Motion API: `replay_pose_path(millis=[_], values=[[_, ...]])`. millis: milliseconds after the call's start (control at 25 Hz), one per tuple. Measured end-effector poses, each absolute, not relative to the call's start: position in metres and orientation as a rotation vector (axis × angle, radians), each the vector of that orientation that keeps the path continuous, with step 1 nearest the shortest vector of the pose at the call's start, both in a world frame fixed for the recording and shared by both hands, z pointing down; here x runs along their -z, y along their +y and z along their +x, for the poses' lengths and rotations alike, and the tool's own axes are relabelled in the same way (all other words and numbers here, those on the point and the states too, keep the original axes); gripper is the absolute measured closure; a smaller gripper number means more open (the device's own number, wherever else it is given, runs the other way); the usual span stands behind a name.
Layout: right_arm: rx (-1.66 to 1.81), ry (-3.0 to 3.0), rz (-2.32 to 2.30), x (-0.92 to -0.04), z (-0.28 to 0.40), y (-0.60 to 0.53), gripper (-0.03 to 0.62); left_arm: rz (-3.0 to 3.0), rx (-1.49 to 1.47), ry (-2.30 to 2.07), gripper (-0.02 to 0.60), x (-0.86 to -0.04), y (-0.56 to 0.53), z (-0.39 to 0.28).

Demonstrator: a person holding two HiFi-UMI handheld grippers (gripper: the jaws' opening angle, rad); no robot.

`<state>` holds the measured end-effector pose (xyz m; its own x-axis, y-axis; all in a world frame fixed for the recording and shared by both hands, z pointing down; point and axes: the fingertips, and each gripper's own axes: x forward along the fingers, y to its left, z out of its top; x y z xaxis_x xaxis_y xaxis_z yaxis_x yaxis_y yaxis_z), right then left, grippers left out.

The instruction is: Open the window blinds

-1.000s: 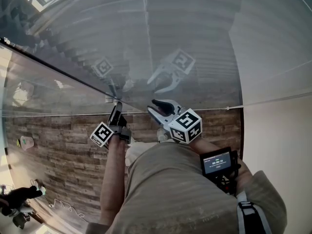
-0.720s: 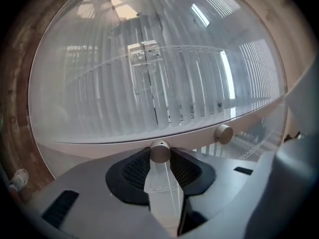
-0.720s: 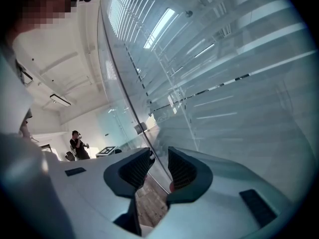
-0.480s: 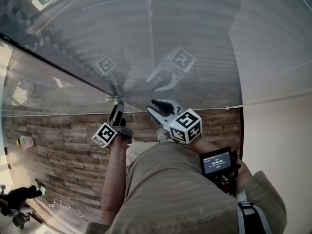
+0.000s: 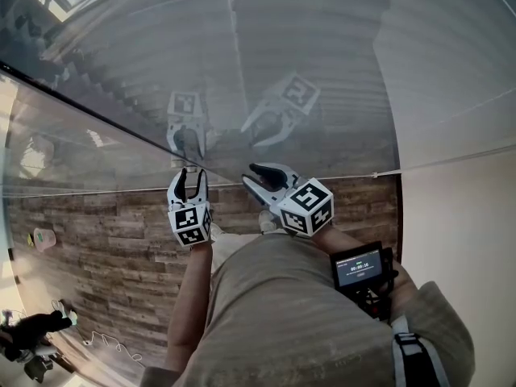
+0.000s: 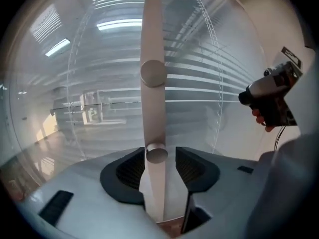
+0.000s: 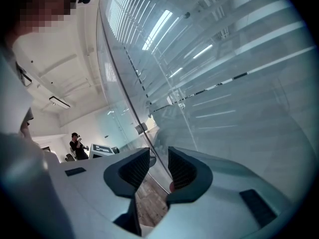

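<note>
Two tools face the window blinds above a plank floor: left hand-held gripper and right hand-held gripper. Left gripper view: its jaws have just been opening and stand apart, with the white wand between them, unclamped. Right gripper view: jaws apart and empty, with slats ahead.

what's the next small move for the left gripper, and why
Probably close the left gripper on the white wand and twist it. Its jaws have just been opening and stand apart, the wand between them but ungripped. The slats behind the glass look only partly turned, though that's hard to judge.
</note>
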<state>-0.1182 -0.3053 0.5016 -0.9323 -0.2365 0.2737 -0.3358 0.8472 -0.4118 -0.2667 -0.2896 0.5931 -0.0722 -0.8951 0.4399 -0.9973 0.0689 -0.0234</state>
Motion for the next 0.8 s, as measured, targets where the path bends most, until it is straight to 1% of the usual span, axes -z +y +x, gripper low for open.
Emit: replay_pose_path(millis=[120, 160, 360, 560, 800], values=[[-0.682, -2.813, 0.447, -0.502, -0.117, -0.306, 0.485, 1.870, -0.465, -2.059, 0.439, -0.596, -0.290, -0.274], [-0.683, -2.812, 0.450, -0.503, -0.117, -0.307, 0.485, 1.867, -0.452, -2.056, 0.443, -0.596, -0.290, -0.275], [-0.684, -2.807, 0.453, -0.506, -0.115, -0.307, 0.485, 1.821, -0.254, -1.979, 0.446, -0.598, -0.290, -0.279], [-0.680, -2.808, 0.449, -0.504, -0.115, -0.307, 0.485, 1.724, 0.038, -1.857, 0.446, -0.599, -0.291, -0.282], [-0.686, -2.807, 0.450, -0.505, -0.115, -0.308, 0.485, 1.637, 0.264, -1.752, 0.448, -0.601, -0.292, -0.285]])
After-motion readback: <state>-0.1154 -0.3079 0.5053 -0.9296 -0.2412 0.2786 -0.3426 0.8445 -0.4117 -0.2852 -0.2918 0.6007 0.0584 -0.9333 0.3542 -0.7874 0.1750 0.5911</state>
